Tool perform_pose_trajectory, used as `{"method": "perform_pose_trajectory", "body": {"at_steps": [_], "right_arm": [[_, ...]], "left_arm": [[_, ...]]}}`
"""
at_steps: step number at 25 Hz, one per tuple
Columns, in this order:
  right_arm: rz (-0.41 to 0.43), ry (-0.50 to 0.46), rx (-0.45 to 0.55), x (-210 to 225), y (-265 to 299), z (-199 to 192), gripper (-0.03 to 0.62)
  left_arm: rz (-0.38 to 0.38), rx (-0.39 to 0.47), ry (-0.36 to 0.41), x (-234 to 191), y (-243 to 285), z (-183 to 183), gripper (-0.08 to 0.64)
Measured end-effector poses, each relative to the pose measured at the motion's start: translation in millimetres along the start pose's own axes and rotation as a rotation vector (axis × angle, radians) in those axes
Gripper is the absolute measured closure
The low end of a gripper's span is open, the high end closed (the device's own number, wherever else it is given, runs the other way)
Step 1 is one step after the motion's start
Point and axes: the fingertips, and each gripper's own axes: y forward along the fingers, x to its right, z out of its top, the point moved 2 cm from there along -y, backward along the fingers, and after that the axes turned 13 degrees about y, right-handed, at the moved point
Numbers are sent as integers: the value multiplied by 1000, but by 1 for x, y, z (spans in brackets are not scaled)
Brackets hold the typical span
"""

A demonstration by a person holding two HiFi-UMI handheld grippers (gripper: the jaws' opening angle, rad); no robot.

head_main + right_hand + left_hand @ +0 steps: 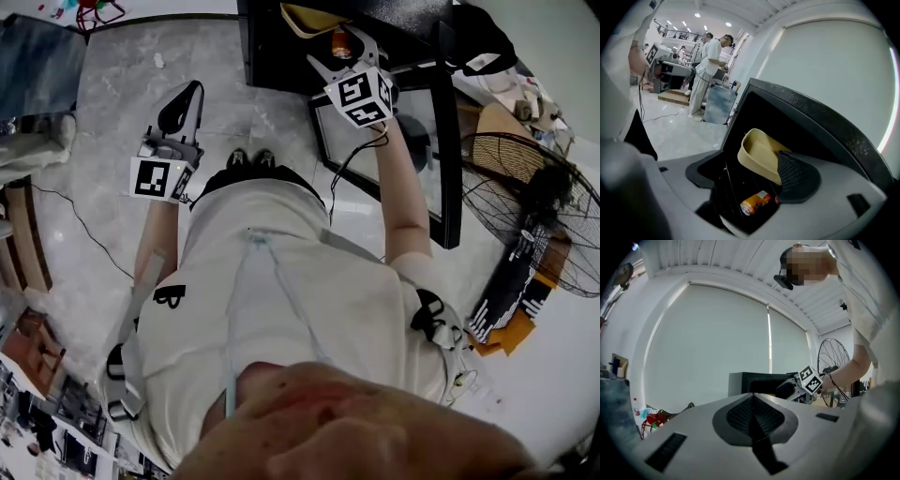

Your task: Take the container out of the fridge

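The right arm reaches forward, its tongs [345,56] spread wide at the open fridge [813,119]. The tilted beige container [757,154] is inside the fridge between the tongs, above a lying can [754,202]. The left arm is bent at the side over the grey marble floor [244,122], its tongs [752,404] pressed together on nothing. Only the left gripper view shows the white blind [717,343]; only the right gripper view shows people [708,70] standing further off.
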Motion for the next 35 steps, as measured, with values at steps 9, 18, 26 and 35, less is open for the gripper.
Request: {"method": "perform_pose_trajectory", "body": {"at_steps": [9,18,26,35], "right_arm": [[35,-151,-93,-2,34,1,250],[39,-346,-183,-2,56,-5,250],[78,-468,-265,-11,67,-15,253],[19,-562,-287,-4,70,-16,482]], "left_arm": [[45,-24,-12,-22,-14,-6,551],[57,-34,-17,-28,-14,-8,551],[59,-44,-27,-30,-18,-9,551],[60,-47,-35,-30,-21,-14,551]]}}
